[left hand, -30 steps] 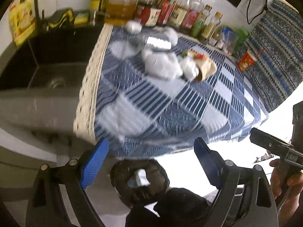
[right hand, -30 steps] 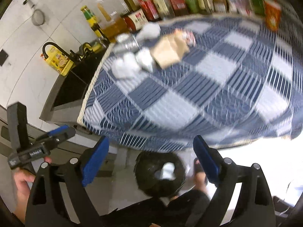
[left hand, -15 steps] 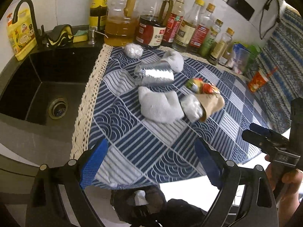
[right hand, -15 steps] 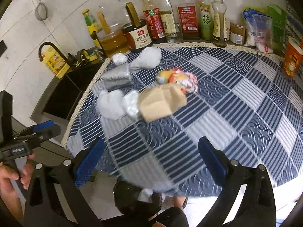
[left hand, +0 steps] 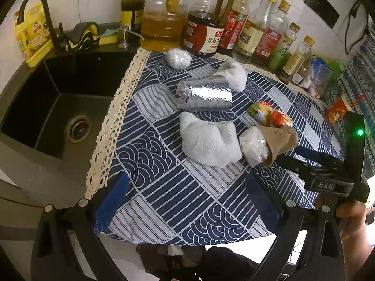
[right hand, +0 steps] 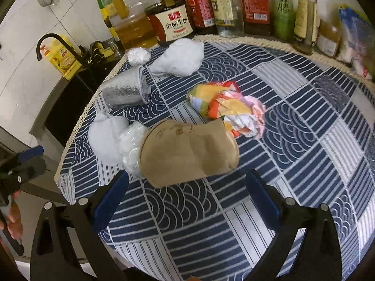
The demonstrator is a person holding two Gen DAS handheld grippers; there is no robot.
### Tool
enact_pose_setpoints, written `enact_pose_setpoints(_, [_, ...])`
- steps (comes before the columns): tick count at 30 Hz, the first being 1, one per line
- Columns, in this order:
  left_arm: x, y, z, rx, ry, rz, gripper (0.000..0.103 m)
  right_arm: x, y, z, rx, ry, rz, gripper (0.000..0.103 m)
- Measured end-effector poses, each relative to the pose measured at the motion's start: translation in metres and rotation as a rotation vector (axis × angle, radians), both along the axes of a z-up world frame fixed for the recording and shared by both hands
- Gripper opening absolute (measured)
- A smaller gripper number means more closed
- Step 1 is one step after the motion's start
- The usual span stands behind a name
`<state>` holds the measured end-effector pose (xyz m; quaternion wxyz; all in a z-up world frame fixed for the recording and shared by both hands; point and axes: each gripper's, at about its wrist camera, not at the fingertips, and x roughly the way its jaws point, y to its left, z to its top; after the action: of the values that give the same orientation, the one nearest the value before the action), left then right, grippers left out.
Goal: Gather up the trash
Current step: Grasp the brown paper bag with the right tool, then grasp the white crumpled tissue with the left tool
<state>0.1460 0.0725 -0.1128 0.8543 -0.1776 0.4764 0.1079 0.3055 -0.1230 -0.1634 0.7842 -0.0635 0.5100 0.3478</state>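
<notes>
Trash lies on the blue patterned cloth (left hand: pixel 164 187): a silver foil pouch (left hand: pixel 206 94), a white crumpled tissue (left hand: pixel 211 140), a second white wad (left hand: pixel 234 75), a small plastic ball (left hand: pixel 178 57), a clear plastic wad (left hand: pixel 254 146), a brown paper bag (right hand: pixel 187 152) and a colourful wrapper (right hand: pixel 225 107). My left gripper (left hand: pixel 185 201) is open and empty, just short of the white tissue. My right gripper (right hand: pixel 187 199) is open and empty, close in front of the brown bag. The right gripper also shows in the left wrist view (left hand: pixel 297 157).
A black sink (left hand: pixel 58 107) with a tap lies left of the cloth. Several sauce and oil bottles (left hand: pixel 206 35) line the back wall. An orange cup (left hand: pixel 339 112) stands at the far right. A black trash bin (left hand: pixel 175 257) sits on the floor below the counter edge.
Both grippers have moved forward and up from over the floor bin to above the counter, closing in on the trash. Both stay open and empty.
</notes>
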Motion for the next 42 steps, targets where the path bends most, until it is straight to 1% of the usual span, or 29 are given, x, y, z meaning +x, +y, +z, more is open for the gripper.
enact_pose_setpoints(2, [0.001,0.0,-0.003,-0.007,0.01,0.008,0.096,0.003,0.005,-0.004,-0.023,-0.01,0.008,0.098])
enact_pose_setpoints(7, [0.002,0.002,-0.007,-0.015,0.023,0.026,0.096,0.01,0.01,-0.012,-0.045,0.004,0.01,0.098])
enact_pose_setpoints(8, [0.003,0.003,-0.008,-0.022,0.025,0.03,0.096,0.011,0.01,-0.013,-0.047,0.005,0.01,0.098])
enact_pose_setpoints(10, [0.004,0.003,-0.009,-0.025,0.032,0.029,0.096,0.011,0.01,-0.014,-0.05,0.001,0.018,0.093])
enact_pose_setpoints(12, [0.004,0.005,-0.007,-0.016,0.03,0.036,0.096,0.012,0.008,-0.014,-0.042,0.001,0.013,0.093])
enact_pose_setpoints(16, [0.006,0.009,-0.008,-0.021,0.03,0.042,0.096,0.012,0.005,-0.013,-0.03,0.001,0.006,0.092])
enact_pose_setpoints(24, [0.019,0.009,-0.011,-0.019,0.032,0.018,0.096,0.01,-0.006,-0.003,-0.015,-0.01,-0.021,0.092])
enact_pose_setpoints(29, [0.033,0.01,-0.017,-0.037,0.041,-0.006,0.096,0.005,-0.017,0.007,0.002,-0.034,-0.044,0.092])
enact_pose_setpoints(35, [0.056,0.007,-0.024,-0.04,0.052,-0.055,0.096,0.0,-0.034,0.015,0.032,-0.004,-0.082,0.092])
enact_pose_setpoints(42, [0.079,0.005,-0.034,-0.048,0.065,-0.097,0.096,-0.009,-0.054,0.027,0.061,0.006,-0.133,0.092])
